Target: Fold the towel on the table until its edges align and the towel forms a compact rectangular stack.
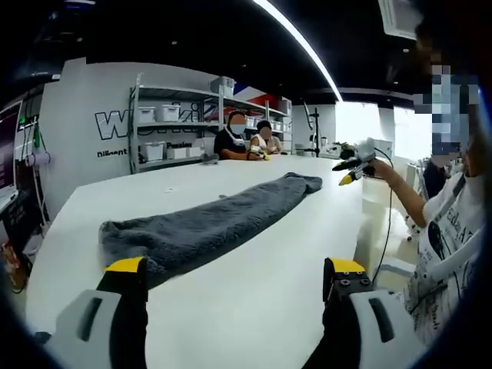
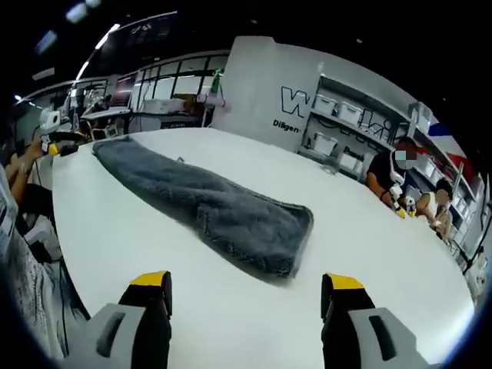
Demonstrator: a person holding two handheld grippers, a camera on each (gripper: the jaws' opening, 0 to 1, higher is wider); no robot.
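1. White desk (image 1: 254, 307): we see the grey towel (image 1: 207, 227) lying along it, folded into a long strip.
2. Left gripper (image 1: 234, 280): jaws apart, holding nothing, just short of the towel's near end.
3. Right gripper (image 2: 246, 296): jaws apart, holding nothing, near the towel's opposite end.

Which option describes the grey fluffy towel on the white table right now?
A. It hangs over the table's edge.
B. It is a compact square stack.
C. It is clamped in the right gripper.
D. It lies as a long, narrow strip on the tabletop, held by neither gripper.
D: the grey fluffy towel stretches long and narrow across the white table, and both the right gripper and left gripper stand open, short of it.
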